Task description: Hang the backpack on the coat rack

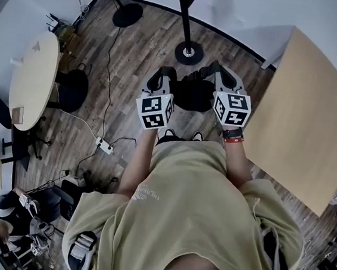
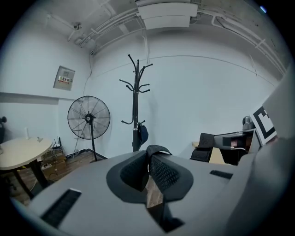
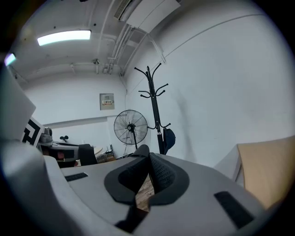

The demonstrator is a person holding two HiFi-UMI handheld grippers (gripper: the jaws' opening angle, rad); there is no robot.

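Observation:
In the head view the black backpack (image 1: pixel 193 95) hangs between my two grippers, above the wooden floor. My left gripper (image 1: pixel 161 77) is shut on a black strap (image 2: pixel 156 149) at the bag's left side. My right gripper (image 1: pixel 223 74) is shut on a strap (image 3: pixel 140 150) at its right side. The black coat rack (image 1: pixel 189 51) stands just beyond the bag, its round base on the floor. Both gripper views show the coat rack (image 2: pixel 136 106) (image 3: pixel 154 106) upright ahead against the white wall, with a dark blue item (image 2: pixel 143 133) (image 3: pixel 168 137) hanging low on its pole.
A light wooden table (image 1: pixel 308 116) fills the right side. A round table (image 1: pixel 34 78) and a black chair (image 1: pixel 71 88) stand at the left. A standing fan (image 2: pixel 89 117) (image 3: pixel 131 128) is left of the rack. A power strip (image 1: pixel 103 147) with cables lies on the floor.

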